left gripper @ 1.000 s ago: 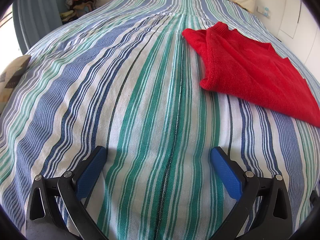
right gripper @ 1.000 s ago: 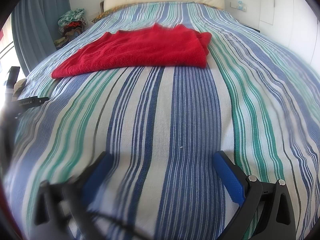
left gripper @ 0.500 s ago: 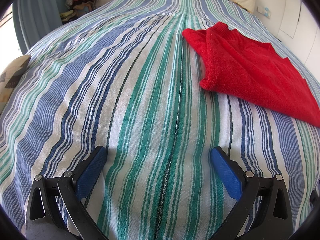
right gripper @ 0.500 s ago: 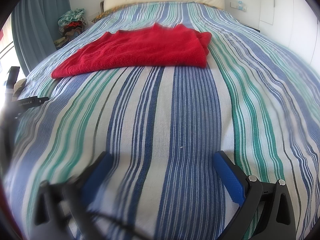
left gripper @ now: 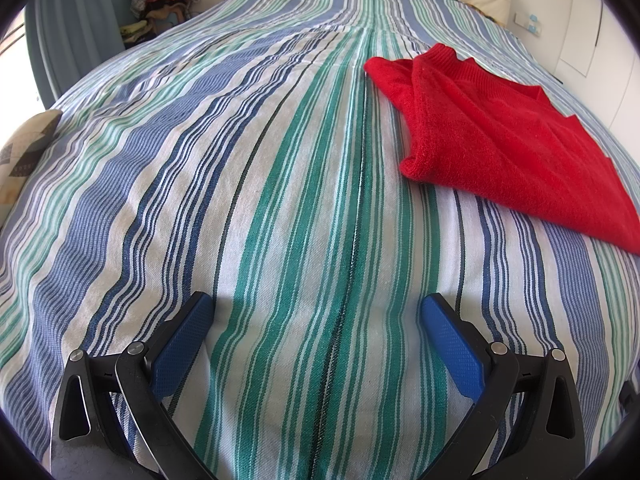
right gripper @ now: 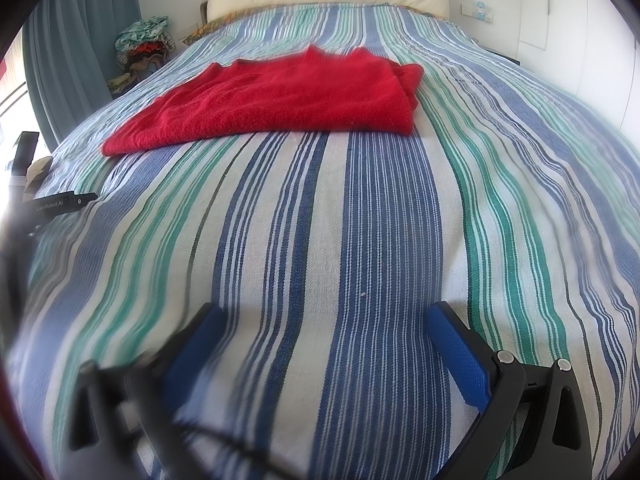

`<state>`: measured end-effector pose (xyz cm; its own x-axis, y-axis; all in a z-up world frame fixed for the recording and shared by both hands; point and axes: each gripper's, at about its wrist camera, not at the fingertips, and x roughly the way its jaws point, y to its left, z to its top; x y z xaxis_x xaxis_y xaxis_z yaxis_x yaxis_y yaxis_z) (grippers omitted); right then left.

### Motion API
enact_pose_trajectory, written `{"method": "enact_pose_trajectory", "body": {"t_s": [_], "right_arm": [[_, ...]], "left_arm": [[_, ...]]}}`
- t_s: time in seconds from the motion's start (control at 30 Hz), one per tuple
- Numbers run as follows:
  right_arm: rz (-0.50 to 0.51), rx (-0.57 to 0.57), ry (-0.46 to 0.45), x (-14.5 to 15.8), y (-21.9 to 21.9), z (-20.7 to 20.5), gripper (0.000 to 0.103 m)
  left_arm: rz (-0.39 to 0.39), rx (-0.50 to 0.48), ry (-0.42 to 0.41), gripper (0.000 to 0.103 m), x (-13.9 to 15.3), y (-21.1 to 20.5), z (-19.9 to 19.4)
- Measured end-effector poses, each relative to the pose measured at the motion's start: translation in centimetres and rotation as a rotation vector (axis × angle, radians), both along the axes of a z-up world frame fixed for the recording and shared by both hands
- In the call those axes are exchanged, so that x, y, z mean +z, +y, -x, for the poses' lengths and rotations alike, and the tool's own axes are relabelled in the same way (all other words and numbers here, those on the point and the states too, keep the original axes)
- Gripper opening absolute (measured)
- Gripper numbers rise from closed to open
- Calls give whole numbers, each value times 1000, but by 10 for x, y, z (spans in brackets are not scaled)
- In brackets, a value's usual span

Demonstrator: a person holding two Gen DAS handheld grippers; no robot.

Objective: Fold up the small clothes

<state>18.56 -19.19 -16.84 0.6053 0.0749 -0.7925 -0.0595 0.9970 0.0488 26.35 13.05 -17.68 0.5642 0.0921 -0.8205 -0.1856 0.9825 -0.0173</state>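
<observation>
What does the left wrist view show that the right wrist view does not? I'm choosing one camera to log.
Only the left wrist view shows a patterned cushion at the bed's edge, plus the open left tongs. Only the right wrist view shows a black device labelled GenRobot.AI and the open right tongs. Both show the folded red knitted sweater on the blue-green striped bedspread, the cream headboard, and a pile of clothes.

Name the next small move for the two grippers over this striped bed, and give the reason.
Probably bring the right gripper forward toward the near edge of the red sweater. Both it and the left gripper are open and hold nothing, over bare striped bedspread, well short of the garment. The sweater already lies partly folded, so another fold seems likely, though that cannot be confirmed.
</observation>
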Motion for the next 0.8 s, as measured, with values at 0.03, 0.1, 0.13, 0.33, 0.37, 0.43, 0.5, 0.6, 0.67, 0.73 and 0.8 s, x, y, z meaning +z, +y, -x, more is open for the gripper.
{"method": "enact_pose_trajectory", "body": {"t_s": [0.03, 0.1, 0.13, 0.33, 0.37, 0.43, 0.5, 0.6, 0.67, 0.73, 0.8], "right_arm": [[-1, 0, 0, 0, 0, 0, 101], [-3, 0, -1, 0, 0, 0, 101], [-4, 0, -2, 0, 0, 0, 101], [-13, 1, -6, 1, -1, 1, 101], [-16, 1, -5, 1, -1, 1, 102], [-18, 3, -3, 0, -1, 1, 102], [-18, 3, -3, 0, -1, 1, 102], [-13, 3, -2, 0, -1, 0, 103], [-2, 1, 1, 0, 1, 0, 102], [24, -2, 7, -1, 4, -1, 102], [55, -4, 19, -2, 8, -3, 102]], "left_arm": [[0, 0, 0, 103, 0, 0, 0], [0, 0, 0, 103, 0, 0, 0], [0, 0, 0, 103, 0, 0, 0], [0, 0, 0, 103, 0, 0, 0], [0, 0, 0, 103, 0, 0, 0], [0, 0, 0, 103, 0, 0, 0], [0, 0, 0, 103, 0, 0, 0], [0, 0, 0, 103, 0, 0, 0], [0, 0, 0, 103, 0, 0, 0], [0, 0, 0, 103, 0, 0, 0], [0, 0, 1, 103, 0, 0, 0]]}}
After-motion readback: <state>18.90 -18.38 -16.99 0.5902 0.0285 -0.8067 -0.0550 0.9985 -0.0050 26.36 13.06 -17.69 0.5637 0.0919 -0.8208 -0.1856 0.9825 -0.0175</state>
